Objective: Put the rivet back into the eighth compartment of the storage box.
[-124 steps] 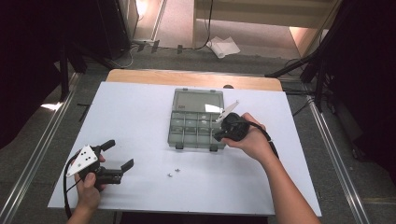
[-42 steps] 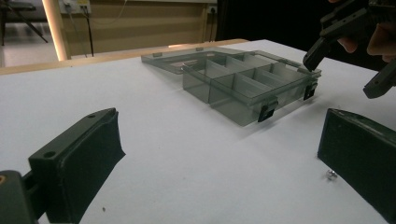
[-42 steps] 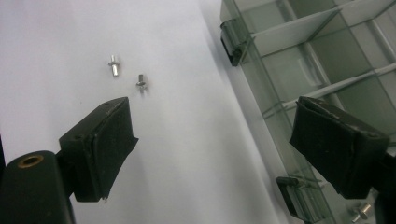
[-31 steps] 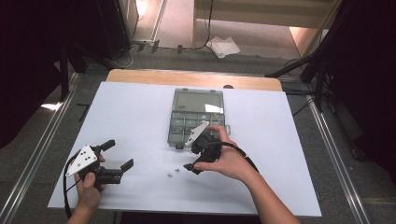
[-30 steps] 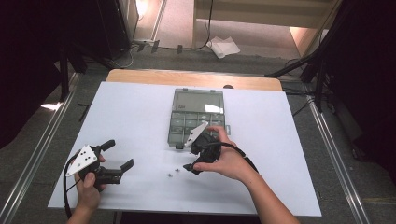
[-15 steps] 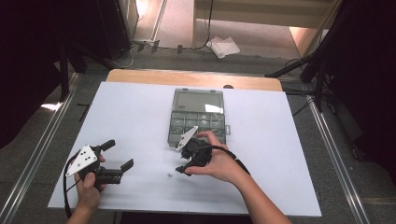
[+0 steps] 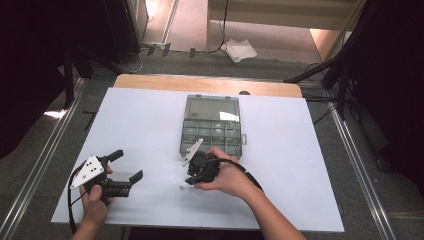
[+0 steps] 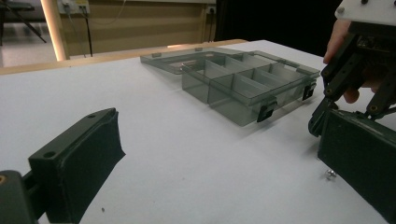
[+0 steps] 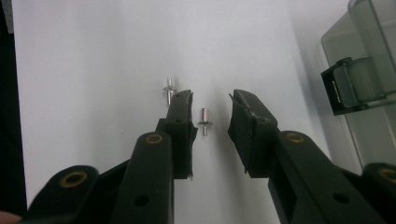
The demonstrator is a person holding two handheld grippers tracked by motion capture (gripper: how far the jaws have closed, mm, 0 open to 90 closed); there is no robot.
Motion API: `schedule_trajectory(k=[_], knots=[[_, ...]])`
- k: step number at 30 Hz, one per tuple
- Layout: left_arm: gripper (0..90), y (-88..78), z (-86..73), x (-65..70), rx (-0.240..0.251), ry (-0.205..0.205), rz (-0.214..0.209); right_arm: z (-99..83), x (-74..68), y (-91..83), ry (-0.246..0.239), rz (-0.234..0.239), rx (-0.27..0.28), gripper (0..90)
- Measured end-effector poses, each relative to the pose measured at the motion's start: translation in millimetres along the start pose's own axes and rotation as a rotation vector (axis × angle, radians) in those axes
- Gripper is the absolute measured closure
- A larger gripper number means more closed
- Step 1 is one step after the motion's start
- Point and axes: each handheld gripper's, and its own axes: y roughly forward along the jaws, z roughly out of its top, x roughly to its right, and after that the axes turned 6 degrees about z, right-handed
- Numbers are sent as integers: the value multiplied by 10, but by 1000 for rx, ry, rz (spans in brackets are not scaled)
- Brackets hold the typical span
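Two small metal rivets, one clear compartment box, two hand-held grippers, one white surface

right gripper – black fingers, brass pivots | left gripper – grey plate, black cable

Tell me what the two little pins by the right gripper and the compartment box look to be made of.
Pins: likely metal, bright and polished, with silvery glints. Compartment box: probably hard plastic, smoky grey and see-through, since its dividers show through the walls; its latches look like black opaque plastic.
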Motion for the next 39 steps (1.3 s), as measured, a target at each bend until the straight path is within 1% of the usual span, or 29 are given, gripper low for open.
schedule_trajectory(k=[2, 3, 5, 7, 8, 10, 14, 18, 20, 22, 23, 28, 30, 31, 33, 35, 38, 39], knots=[[0, 0, 0, -1, -1, 1, 0, 4, 4, 29, -9, 5, -11, 719], [0, 0, 0, -2, -1, 1, 0, 7, 2, 46, -5, -1, -17, 726], [0, 0, 0, -2, -1, 0, 0, 9, 2, 70, -4, 1, -28, 737], [0, 0, 0, -3, -1, 0, 0, 8, 4, 85, 0, 3, -31, 752], [0, 0, 0, -3, -1, 0, 0, 10, 13, 93, -7, -1, -31, 759], [0, 1, 0, -3, -1, -1, 0, 10, 16, 107, -6, 0, -29, 771], [0, 0, 0, -5, -1, 0, 1, 6, 17, 133, -9, 11, -39, 800], [0, 1, -1, -4, -1, 0, 0, -4, 21, 146, -10, 4, -35, 825], [0, 3, -1, -2, 0, -2, 0, -10, 23, 149, -31, 0, -33, 831], [0, 3, -1, -1, 0, -2, 2, -14, 5, 148, -33, -11, -35, 834], [0, 3, -1, -1, 1, -2, 1, -16, 11, 152, -51, -10, -30, 837], [0, 3, 0, -3, 0, 1, 1, -33, 14, 142, -28, -4, -19, 842], [0, 4, -1, -2, 1, -1, 0, -37, 31, 138, -42, 1, -18, 842], [0, 4, -1, -2, 1, -1, 0, -40, 19, 124, -18, -1, -25, 842], [0, 4, 0, -3, 1, 1, 0, -48, 32, 104, -15, 2, -17, 843], [0, 4, 0, -2, 1, 1, 0, -56, 48, 81, -22, 0, -8, 843], [0, 4, 0, -1, -1, 2, -1, -75, 55, 36, -9, 6, 0, 843], [0, 4, 0, -1, -1, 2, -1, -81, 61, 21, -9, 1, 2, 843]])
